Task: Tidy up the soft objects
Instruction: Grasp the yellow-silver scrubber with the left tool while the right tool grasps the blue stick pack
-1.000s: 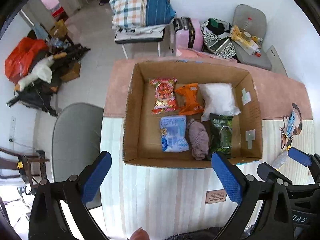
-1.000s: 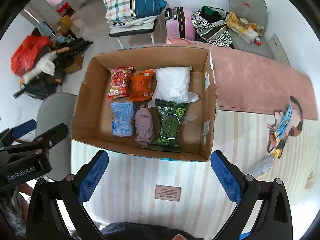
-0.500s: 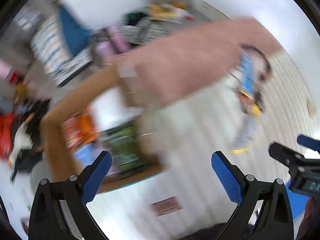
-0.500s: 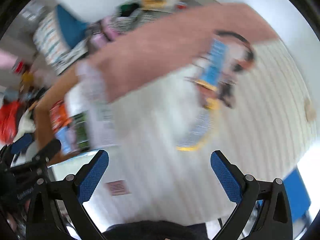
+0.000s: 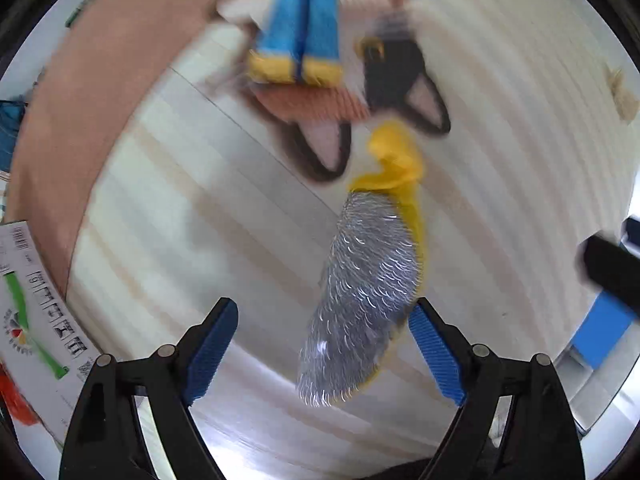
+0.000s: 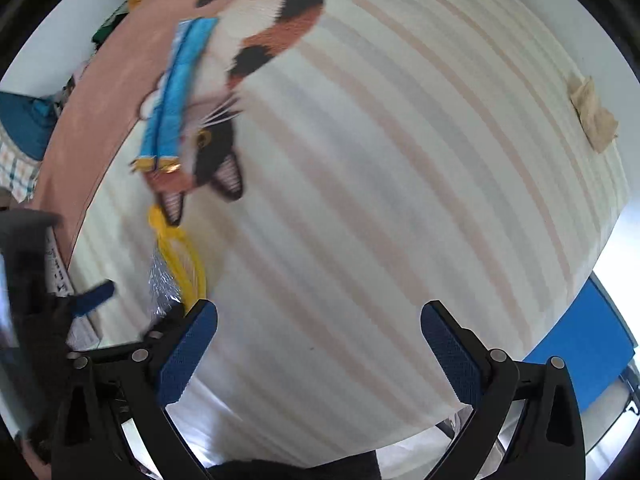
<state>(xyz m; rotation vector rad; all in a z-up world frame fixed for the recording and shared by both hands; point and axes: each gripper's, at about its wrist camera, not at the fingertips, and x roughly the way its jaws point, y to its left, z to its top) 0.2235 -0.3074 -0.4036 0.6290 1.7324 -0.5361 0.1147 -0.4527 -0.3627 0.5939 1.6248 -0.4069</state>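
Observation:
A silver scaly soft pouch with yellow trim point(image 5: 368, 288) lies on the striped tablecloth point(image 5: 180, 240). My left gripper point(image 5: 324, 344) is open, its fingers either side of the pouch's near end, the right pad close to its edge. The pouch shows in the right wrist view point(image 6: 176, 268) at the left. A blue and yellow packet point(image 5: 304, 28) lies beyond it on the printed cat picture point(image 6: 248, 52). My right gripper point(image 6: 318, 344) is open and empty over bare cloth to the right of the pouch.
The cardboard box corner with a white label point(image 5: 36, 312) is at the left edge. A pink cloth band point(image 5: 80, 92) runs behind. A crumpled brown scrap point(image 6: 594, 120) lies far right. A blue chair point(image 6: 588, 356) stands off the table's right edge.
Both grippers have swung right from the cardboard box to the silver and yellow pouch. The left gripper has come down around it; the view is much closer.

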